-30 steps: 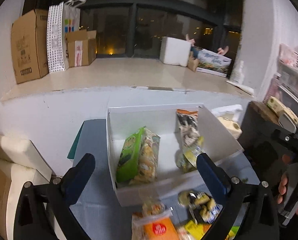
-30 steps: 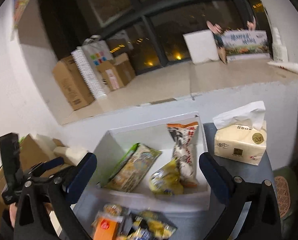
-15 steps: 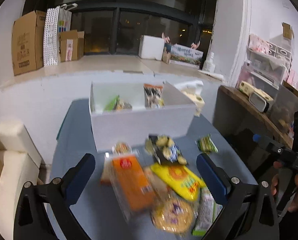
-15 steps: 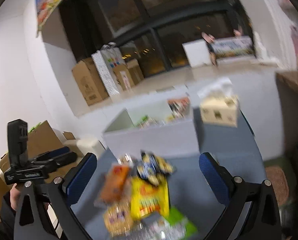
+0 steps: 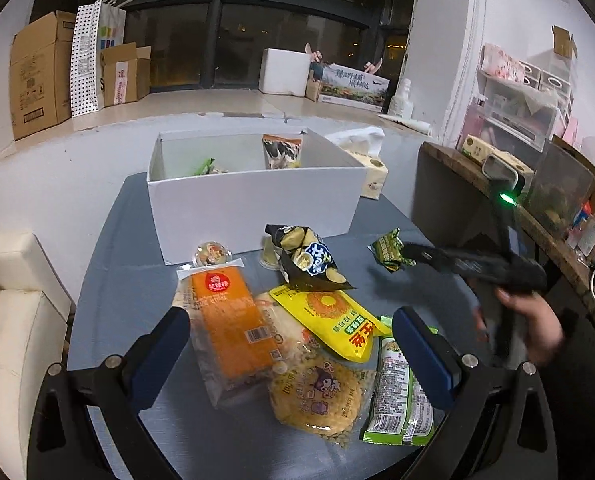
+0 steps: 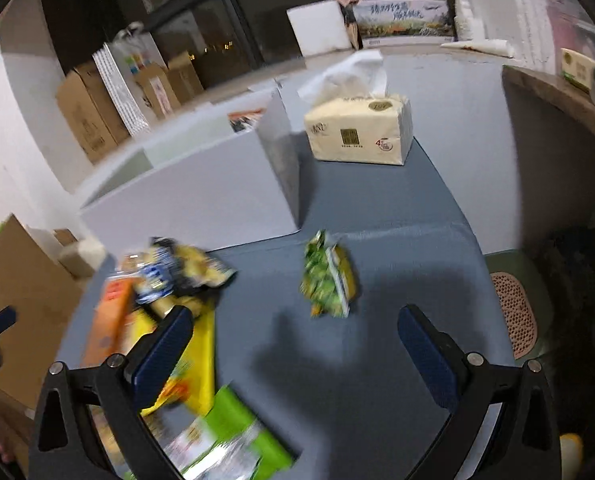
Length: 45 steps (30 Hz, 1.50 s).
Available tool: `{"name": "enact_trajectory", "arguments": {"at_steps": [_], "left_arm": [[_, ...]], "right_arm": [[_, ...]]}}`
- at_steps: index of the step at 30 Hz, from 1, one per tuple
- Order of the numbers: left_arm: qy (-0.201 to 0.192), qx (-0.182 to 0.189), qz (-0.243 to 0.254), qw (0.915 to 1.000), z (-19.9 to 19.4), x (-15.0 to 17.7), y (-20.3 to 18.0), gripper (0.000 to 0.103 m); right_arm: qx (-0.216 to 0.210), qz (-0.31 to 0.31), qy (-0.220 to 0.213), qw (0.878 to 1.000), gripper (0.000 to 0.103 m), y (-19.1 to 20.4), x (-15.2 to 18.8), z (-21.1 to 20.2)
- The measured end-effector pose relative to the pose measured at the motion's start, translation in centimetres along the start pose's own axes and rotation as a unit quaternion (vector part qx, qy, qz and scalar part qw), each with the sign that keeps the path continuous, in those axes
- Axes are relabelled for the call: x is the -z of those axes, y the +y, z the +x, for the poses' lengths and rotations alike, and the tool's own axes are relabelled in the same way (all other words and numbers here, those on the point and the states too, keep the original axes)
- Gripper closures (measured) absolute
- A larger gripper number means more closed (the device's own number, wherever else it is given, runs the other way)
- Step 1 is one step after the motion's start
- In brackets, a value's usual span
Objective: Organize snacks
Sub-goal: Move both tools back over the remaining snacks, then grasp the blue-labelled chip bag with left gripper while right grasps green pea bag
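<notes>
- A small green packet (image 6: 328, 276) is seen lying alone on the grey table (image 6: 397, 216), to the right of the snack pile and near the right front corner of the white box (image 6: 201, 196).
- The right gripper (image 6: 295, 354) is held above the table with its jaws spread wide and nothing between them; the packet lies just beyond it, ahead and slightly left of the midline.
- In the left wrist view the same gripper (image 5: 411, 254) is seen from the side, its tips next to the packet (image 5: 389, 249); whether contact is made cannot be told.
- The packet's long axis runs roughly near to far in the right wrist view, one short end pointing toward the box, so the jaws would close across its narrow width if brought straight forward and down.
- The right hand (image 5: 533, 320) is judged the nearer one for this packet; the next step is probably its pick-up and transfer into the box.
- The left gripper (image 5: 289, 344) is also wide apart and empty, held over the pile: an orange pack (image 5: 229, 320), a yellow bag (image 5: 333, 316), a round yellow pack (image 5: 317, 400) and a long green pack (image 5: 401, 392).
- A dark chip bag (image 5: 305, 256) lies at the far side of the pile, close to the box front.
- Some packets (image 5: 282, 152) already stand inside the box; a tissue pack (image 6: 357, 128) stands to its right.
</notes>
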<state>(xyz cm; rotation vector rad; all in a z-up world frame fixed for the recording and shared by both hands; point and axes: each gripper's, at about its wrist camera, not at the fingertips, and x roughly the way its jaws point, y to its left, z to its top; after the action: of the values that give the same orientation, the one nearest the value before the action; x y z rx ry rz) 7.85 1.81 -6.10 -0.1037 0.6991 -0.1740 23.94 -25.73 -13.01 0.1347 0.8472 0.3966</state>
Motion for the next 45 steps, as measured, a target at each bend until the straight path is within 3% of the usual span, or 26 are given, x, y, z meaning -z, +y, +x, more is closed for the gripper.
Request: {"name": "enact_trajectory", "arguments": {"at_steps": [6, 7, 8, 9, 10, 12, 15, 19, 25, 29, 34, 36, 37, 40, 45], "left_arm": [[0.013, -0.002, -0.003, 0.9999, 0.8, 0.4, 0.2, 0.0], [0.014, -0.004, -0.004, 0.9999, 0.9, 0.5, 0.2, 0.0], [0.015, -0.005, -0.004, 0.9999, 1.1, 0.5, 0.3, 0.0], [0.017, -0.005, -0.005, 0.9998, 1.2, 0.5, 0.3, 0.0], [0.019, -0.006, -0.007, 0.9998, 1.4, 0.5, 0.4, 0.0], [0.024, -0.003, -0.01, 0.9996, 1.7, 0.5, 0.5, 0.0], [0.031, 0.002, -0.01, 0.9995, 2.4, 0.4, 0.2, 0.0], [0.036, 0.002, 0.0, 0.9993, 4.1, -0.6, -1.0, 0.0], [0.071, 0.007, -0.002, 0.9974, 9.9, -3.3, -2.8, 0.0], [0.092, -0.028, 0.001, 0.9953, 14.2, -4.5, -3.8, 0.0], [0.13, -0.067, -0.015, 0.9892, 18.5, -4.5, -3.5, 0.002], [0.133, -0.064, -0.017, 0.989, 19.1, -4.2, -3.3, 0.018], [0.137, -0.055, -0.014, 0.989, 19.4, -4.0, -3.2, 0.038], [0.123, -0.049, 0.005, 0.9913, 18.8, -3.9, -3.4, 0.042], [0.062, -0.016, 0.008, 0.9979, 13.8, -4.3, -3.4, 0.044]], "right_arm": [[0.04, -0.016, 0.052, 0.998, 0.002, -0.9, -1.9, 5.3], [0.042, -0.022, 0.057, 0.997, 0.016, -0.9, -1.9, 5.7], [0.048, -0.027, 0.067, 0.996, 0.05, -0.8, -1.8, 6.2], [0.068, -0.04, 0.061, 0.995, 0.062, -0.6, -1.8, 6.1], [0.071, -0.042, 0.059, 0.995, 0.066, -0.6, -1.7, 5.9], [0.036, -0.027, 0.056, 0.997, 0.066, -0.9, -1.6, 5.2], [0.044, -0.052, 0.032, 0.997, 0.066, -0.3, -1.3, 3.4], [0.014, -0.046, 0.008, 0.999, 0.066, 0.1, -0.8, 0.0], [-0.033, -0.022, -0.033, 0.999, 0.066, 1.0, 1.8, -6.1], [-0.058, 0.0, -0.052, 0.997, 0.066, 1.4, 3.4, -8.6], [-0.06, 0.004, -0.057, 0.997, 0.066, 0.9, 4.7, -10.1], [-0.062, 0.006, -0.057, 0.996, 0.066, 0.6, 4.9, -10.3], [-0.061, 0.008, -0.058, 0.996, 0.066, 0.4, 4.9, -10.3], [-0.048, 0.004, -0.057, 0.997, 0.066, 0.2, 5.0, -10.2], [-0.051, -0.009, -0.061, 0.997, 0.066, 0.8, 5.1, -10.5]]}}
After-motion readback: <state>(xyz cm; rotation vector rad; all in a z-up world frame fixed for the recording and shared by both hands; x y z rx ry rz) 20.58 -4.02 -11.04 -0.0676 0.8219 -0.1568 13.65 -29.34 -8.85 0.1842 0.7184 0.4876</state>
